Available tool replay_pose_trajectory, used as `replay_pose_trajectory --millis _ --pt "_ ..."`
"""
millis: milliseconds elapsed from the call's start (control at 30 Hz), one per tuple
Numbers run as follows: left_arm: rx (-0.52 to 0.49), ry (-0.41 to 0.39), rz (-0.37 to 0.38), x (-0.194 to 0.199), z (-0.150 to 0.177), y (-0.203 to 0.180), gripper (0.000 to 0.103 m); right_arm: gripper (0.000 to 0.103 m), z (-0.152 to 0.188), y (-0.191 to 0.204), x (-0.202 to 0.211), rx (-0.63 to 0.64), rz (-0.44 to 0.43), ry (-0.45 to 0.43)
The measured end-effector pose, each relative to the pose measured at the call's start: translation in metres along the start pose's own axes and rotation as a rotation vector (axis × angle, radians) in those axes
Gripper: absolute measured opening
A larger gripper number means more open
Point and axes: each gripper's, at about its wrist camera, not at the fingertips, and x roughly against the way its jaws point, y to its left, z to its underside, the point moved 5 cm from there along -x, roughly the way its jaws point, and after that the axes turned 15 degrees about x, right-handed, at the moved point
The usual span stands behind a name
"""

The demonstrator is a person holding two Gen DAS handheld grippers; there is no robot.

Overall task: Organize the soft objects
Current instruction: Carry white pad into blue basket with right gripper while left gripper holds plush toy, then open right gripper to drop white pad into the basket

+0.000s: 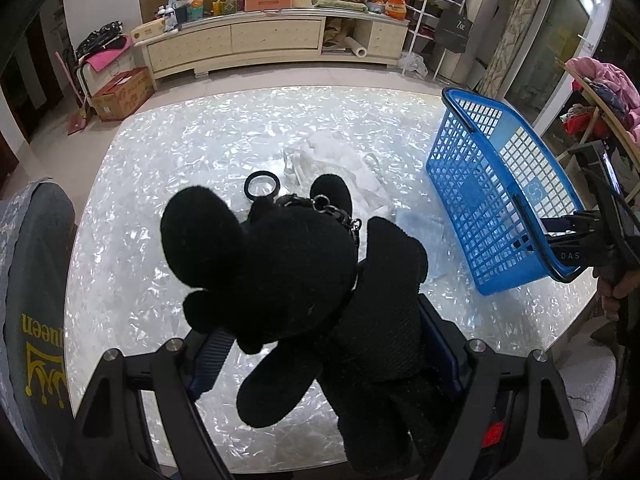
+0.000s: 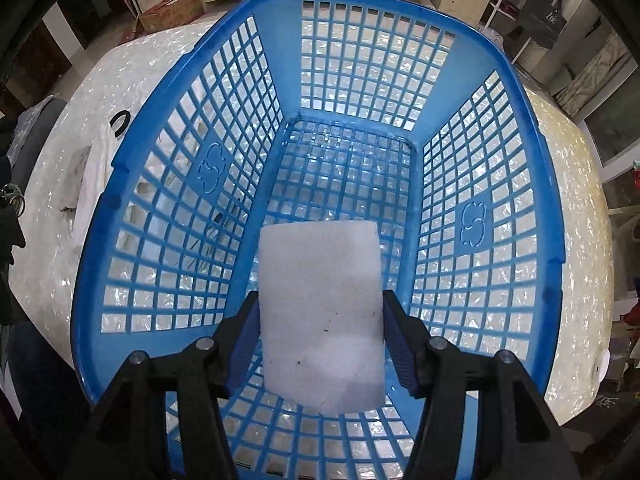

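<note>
My left gripper (image 1: 320, 354) is shut on a black plush toy (image 1: 296, 272) with round ears and a metal chain, held above the shiny white table (image 1: 160, 152). A blue plastic basket (image 1: 492, 200) stands at the right of the table. In the right wrist view my right gripper (image 2: 320, 334) is inside the basket (image 2: 200, 168), its fingers shut on a white foam block (image 2: 320, 312) just above the basket floor. The right gripper also shows in the left wrist view (image 1: 576, 236) at the basket's near rim.
A black tape ring (image 1: 262, 186) and crumpled clear plastic bags (image 1: 344, 168) lie mid-table. A grey chair back (image 1: 36, 300) with yellow print stands at the left. A cluttered low cabinet (image 1: 260, 40) runs along the far wall.
</note>
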Motion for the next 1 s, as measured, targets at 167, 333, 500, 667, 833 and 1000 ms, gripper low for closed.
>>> replay_pose_trajectory --millis 167,333,500,667,833,1000 --pt "0.001 -0.001 0.001 0.000 0.000 0.000 0.082 0.075 0.000 -0.003 -0.004 0.002 0.003 0.013" --pt "0.003 -0.003 -0.006 0.002 0.001 0.001 0.082 0.076 0.000 -0.004 0.002 -0.006 0.017 0.013" --pt "0.000 -0.013 -0.008 0.008 0.002 -0.001 0.082 0.092 0.002 -0.001 0.016 0.007 0.071 0.000" --pt "-0.015 -0.034 -0.007 0.021 0.001 -0.008 0.082 0.103 0.005 -0.003 0.032 -0.003 0.070 -0.047" --pt "-0.043 -0.053 -0.011 0.031 0.001 -0.019 0.082 0.103 0.014 -0.003 0.047 -0.015 0.089 -0.095" --pt "-0.084 -0.060 -0.007 0.039 0.002 -0.037 0.082 0.103 0.026 -0.005 0.063 -0.062 0.097 -0.165"
